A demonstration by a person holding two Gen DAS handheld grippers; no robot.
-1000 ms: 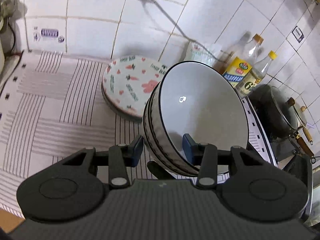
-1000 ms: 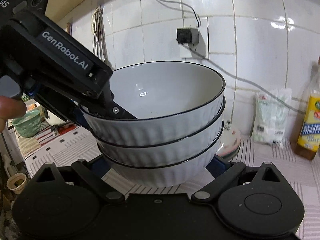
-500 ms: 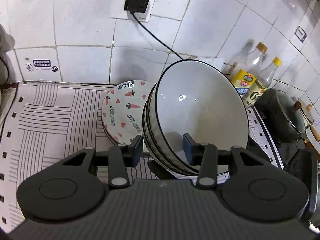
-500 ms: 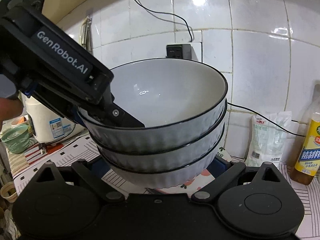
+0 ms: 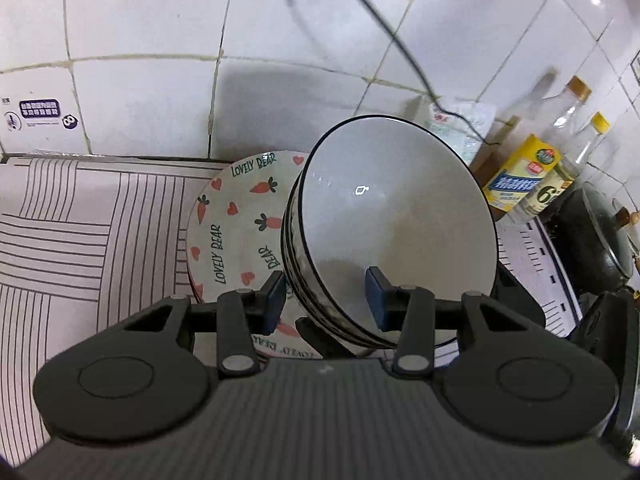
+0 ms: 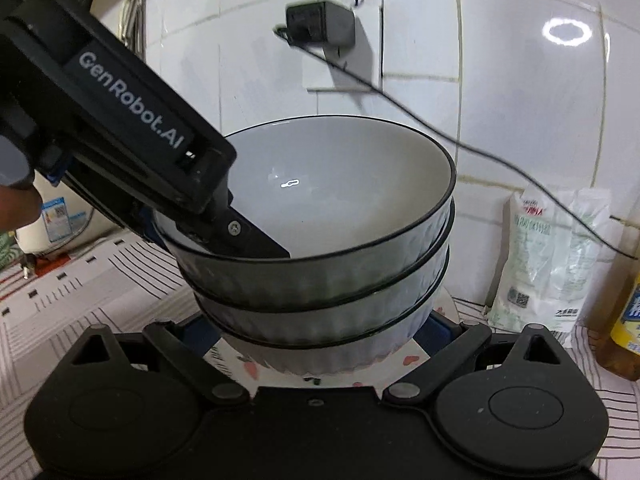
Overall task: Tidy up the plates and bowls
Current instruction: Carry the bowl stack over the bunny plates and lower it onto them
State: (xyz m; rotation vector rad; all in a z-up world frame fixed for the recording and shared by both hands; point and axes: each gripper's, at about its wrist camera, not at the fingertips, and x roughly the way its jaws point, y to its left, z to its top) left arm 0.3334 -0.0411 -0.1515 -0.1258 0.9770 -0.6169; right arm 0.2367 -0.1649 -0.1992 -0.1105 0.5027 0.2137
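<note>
white tile wall [image 5: 140, 92] up at 12 — striped counter cloth [image 5: 80, 232] at 9, lamp glare [image 6: 567, 33] at 1

White tiled wall [image 5: 152, 92], black plug adapter [image 6: 322, 24] with trailing cord [image 6: 480, 152], striped counter cloth [image 5: 80, 232], two yellow-capped bottles [image 5: 560, 148], dark lidded pot [image 5: 600, 240], white packet [image 6: 548, 272] against the wall.

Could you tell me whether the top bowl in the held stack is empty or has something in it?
Empty: the top bowl's pale inside shows only a light glint, no contents.
</note>
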